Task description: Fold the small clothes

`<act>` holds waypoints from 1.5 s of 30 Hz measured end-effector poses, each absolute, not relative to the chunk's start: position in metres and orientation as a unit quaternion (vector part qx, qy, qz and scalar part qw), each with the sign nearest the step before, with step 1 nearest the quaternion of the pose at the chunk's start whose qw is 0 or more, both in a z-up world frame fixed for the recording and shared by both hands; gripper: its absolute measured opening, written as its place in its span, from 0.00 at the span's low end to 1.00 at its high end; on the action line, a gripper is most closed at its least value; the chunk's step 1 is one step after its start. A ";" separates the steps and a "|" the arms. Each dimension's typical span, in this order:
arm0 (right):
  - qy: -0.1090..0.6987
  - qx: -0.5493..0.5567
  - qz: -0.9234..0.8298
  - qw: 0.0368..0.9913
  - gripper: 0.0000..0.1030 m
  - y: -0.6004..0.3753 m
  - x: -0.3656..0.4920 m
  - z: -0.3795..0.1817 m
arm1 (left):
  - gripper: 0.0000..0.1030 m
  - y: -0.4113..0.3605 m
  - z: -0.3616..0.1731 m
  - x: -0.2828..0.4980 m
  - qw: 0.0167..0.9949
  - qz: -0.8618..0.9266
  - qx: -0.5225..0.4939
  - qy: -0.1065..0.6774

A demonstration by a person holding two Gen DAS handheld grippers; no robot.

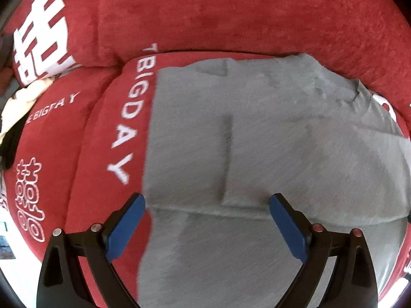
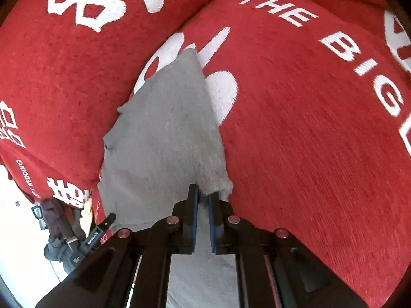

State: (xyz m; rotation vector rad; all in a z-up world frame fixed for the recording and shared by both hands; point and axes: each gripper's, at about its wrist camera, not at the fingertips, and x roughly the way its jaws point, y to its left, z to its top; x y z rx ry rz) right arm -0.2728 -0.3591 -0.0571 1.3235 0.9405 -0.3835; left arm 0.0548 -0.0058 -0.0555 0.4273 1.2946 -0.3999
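The fuzzy grey knit garment (image 1: 269,141) lay flat on the red chenille sofa cushion (image 1: 108,154) with white lettering, bare red fabric beyond its left edge. The left gripper (image 1: 206,200) hovered over its near hem, fingers wide apart. The right gripper (image 2: 203,195) was clamped on a garment corner.

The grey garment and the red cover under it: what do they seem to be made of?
The grey garment looks like soft, matte knit, probably fleece or brushed cotton: fuzzy nap, frayed-looking edge. The red cover seems a chenille-like woven fabric: ribbed pile, with white lettering apparently woven in.
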 end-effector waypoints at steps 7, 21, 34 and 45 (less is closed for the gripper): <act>0.458 0.539 -0.162 0.688 0.09 -0.329 -0.264 -0.035 | 0.95 0.002 -0.039 0.056 0.753 -0.210 0.171 0.599; 0.489 0.517 -0.117 0.693 0.11 -0.278 -0.242 -0.032 | 0.19 -0.022 -0.054 0.062 0.708 -0.279 0.117 0.638; 0.512 0.490 -0.097 0.699 0.11 -0.253 -0.226 -0.037 | 0.21 0.008 -0.059 0.040 0.721 -0.230 0.164 0.633; 0.505 0.514 -0.080 0.689 0.16 -0.247 -0.225 -0.037 | 0.88 0.020 -0.037 0.006 0.725 -0.213 0.166 0.633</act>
